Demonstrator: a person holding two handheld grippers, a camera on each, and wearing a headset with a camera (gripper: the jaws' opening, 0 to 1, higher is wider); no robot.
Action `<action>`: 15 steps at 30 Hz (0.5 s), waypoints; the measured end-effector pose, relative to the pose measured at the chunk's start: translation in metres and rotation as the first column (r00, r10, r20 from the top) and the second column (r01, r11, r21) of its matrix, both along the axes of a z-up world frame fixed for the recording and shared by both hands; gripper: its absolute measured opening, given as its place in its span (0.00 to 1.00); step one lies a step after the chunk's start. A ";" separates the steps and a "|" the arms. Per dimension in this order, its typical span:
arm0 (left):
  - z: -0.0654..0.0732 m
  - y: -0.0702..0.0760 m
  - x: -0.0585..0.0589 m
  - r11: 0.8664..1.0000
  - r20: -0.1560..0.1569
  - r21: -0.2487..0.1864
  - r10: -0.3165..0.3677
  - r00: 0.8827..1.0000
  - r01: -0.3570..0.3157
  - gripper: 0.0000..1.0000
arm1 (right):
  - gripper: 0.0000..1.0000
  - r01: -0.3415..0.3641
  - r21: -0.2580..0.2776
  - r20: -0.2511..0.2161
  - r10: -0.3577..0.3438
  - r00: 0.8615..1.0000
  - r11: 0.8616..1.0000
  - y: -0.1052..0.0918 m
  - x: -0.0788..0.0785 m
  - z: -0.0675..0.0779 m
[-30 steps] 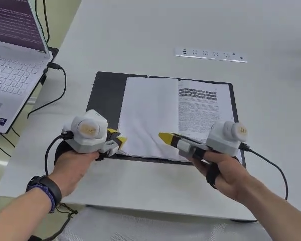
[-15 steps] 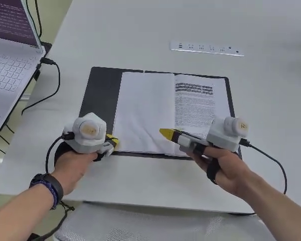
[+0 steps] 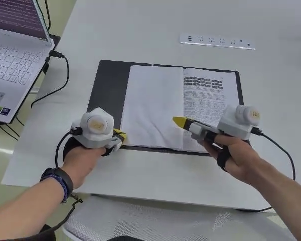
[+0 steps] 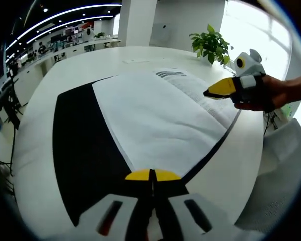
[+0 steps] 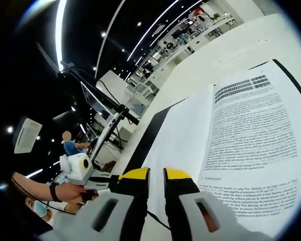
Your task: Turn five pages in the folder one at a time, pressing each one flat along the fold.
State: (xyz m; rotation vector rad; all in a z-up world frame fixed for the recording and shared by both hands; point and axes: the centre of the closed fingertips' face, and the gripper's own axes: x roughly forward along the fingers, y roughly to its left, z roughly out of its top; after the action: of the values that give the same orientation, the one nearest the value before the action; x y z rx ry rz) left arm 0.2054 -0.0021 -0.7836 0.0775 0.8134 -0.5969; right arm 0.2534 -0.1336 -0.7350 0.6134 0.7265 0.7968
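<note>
The folder lies open on the white table, its black inner cover showing at the left. A blank white page lies left of the fold and a printed page right of it; both lie flat. My left gripper is shut and empty, resting at the folder's near left edge, by the blank page's lower corner. My right gripper hovers just above the lower end of the fold, jaws together with nothing between them. It points left across the pages.
An open laptop stands at the far left, with black cables running beside the folder. A white power strip lies behind the folder. The table's front edge is close under my hands, above a mesh chair.
The head camera has shifted. My right gripper has edged slightly to the right, closer to the fold. The left gripper and the pages have stayed as they were.
</note>
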 end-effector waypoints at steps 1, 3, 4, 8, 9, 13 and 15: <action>0.000 0.000 0.000 1.000 0.003 0.006 -0.002 1.000 0.002 0.00 | 0.09 0.001 -0.001 0.000 -0.001 1.000 1.000 0.000 0.002 0.000; 0.000 0.000 0.001 1.000 0.007 0.014 -0.006 1.000 0.006 0.00 | 0.07 0.002 -0.005 0.001 -0.002 1.000 1.000 -0.001 0.008 -0.001; 0.000 0.000 0.001 1.000 0.006 0.013 -0.006 1.000 0.006 0.00 | 0.07 0.004 -0.008 0.001 -0.004 1.000 1.000 -0.001 0.011 -0.001; 0.001 -0.001 0.001 1.000 0.002 0.004 0.001 1.000 -0.001 0.00 | 0.04 0.025 -0.011 0.017 -0.025 1.000 1.000 0.000 0.020 0.004; 0.001 -0.001 0.001 1.000 0.002 0.006 0.000 1.000 0.000 0.00 | 0.03 0.031 -0.010 0.018 -0.031 0.999 0.999 0.000 0.024 0.004; 0.001 -0.001 0.001 1.000 -0.001 0.008 0.003 1.000 -0.003 0.00 | 0.01 0.049 -0.013 0.015 -0.049 0.999 0.999 0.000 0.035 0.004; 0.001 -0.001 0.001 1.000 -0.002 0.009 0.004 1.000 -0.004 0.00 | 0.00 0.047 -0.018 0.006 -0.047 0.999 0.999 0.001 0.038 0.002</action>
State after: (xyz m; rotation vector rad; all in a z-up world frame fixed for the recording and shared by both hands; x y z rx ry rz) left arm 0.2065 -0.0032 -0.7826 0.0831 0.8177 -0.5895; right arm 0.2917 -0.1326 -0.7334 0.6097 0.7112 0.7478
